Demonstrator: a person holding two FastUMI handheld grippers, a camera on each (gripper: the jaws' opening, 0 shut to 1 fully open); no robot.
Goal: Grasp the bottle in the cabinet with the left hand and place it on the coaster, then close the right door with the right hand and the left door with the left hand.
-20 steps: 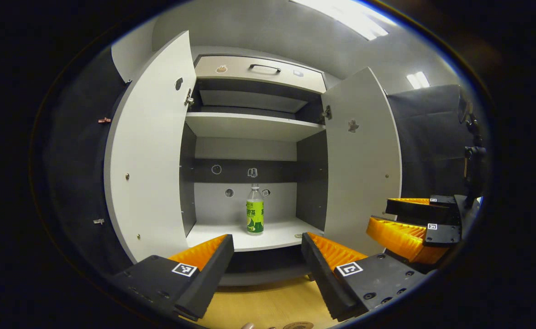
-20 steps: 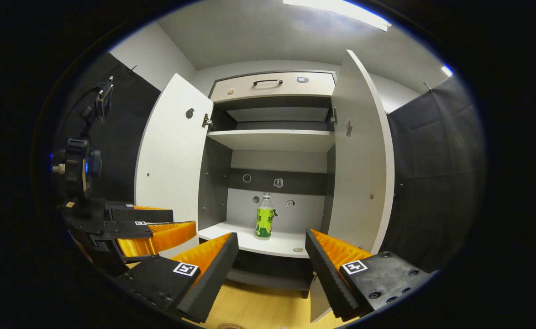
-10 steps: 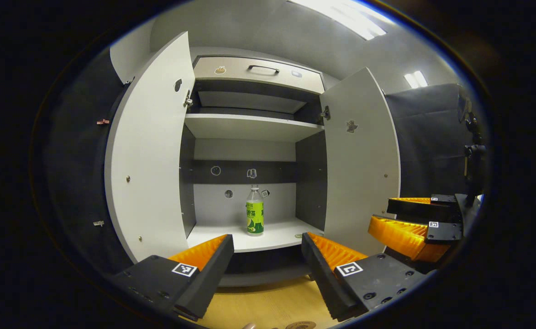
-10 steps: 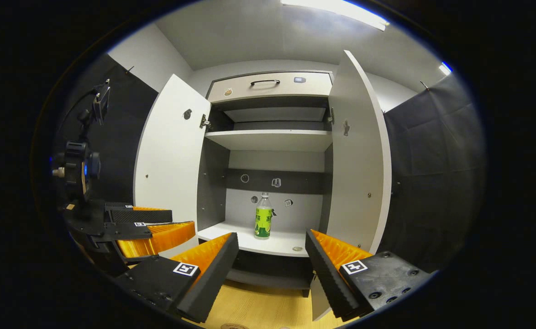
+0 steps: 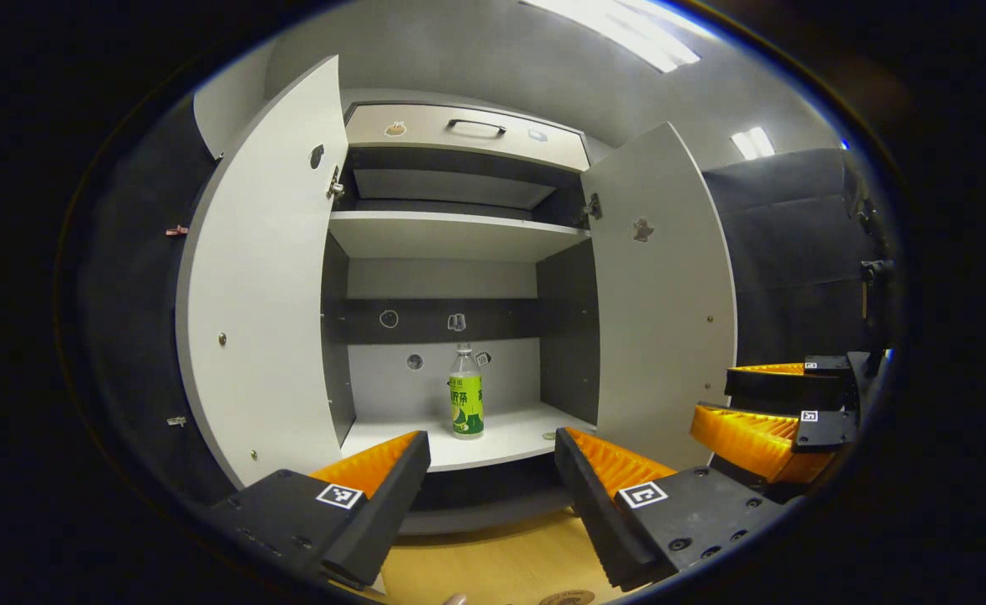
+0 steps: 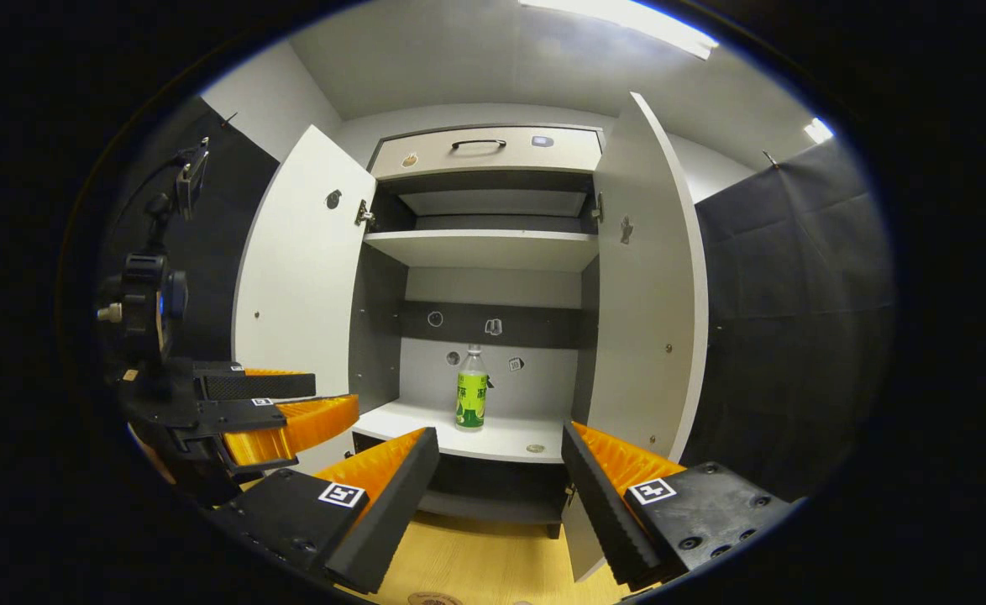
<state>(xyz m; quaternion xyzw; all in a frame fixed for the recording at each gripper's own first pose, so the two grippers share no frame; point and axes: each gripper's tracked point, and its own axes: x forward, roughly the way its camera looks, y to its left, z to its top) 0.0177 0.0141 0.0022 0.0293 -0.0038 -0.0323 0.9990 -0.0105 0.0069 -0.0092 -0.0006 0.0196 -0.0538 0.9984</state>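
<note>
1. Black cloth walls and a pale ceiling with strip lights enclose the booth, and a white cabinet with both doors swung open stands against the back.
2. Upright on the cabinet's lower shelf, near the middle, stands the bottle, clear with a green label, well apart from both sets of tongs; it shows in the right gripper view too.
3. Compared with a second ago, the cabinet sits slightly larger and the bottle a touch lower in both views, so both cameras seem to have eased forward; nothing has been touched yet.
4. My reading is that the reach for the bottle is only beginning, and every step of the task remains.
5. Spread wide and empty, the left tongs frame the shelf edge below the bottle, roughly lined up with it.
6. Also wide and holding nothing, the right tongs point at the same opening; they appear off to the side in the left gripper view.
7. Flanking the opening, the left door and right door stand wide, leaving a clear path in.
8. Below lies a light wooden desk, with the coaster seemingly the round disc at its near edge.
9. Above the upper shelf sits a drawer with a dark handle.
</note>
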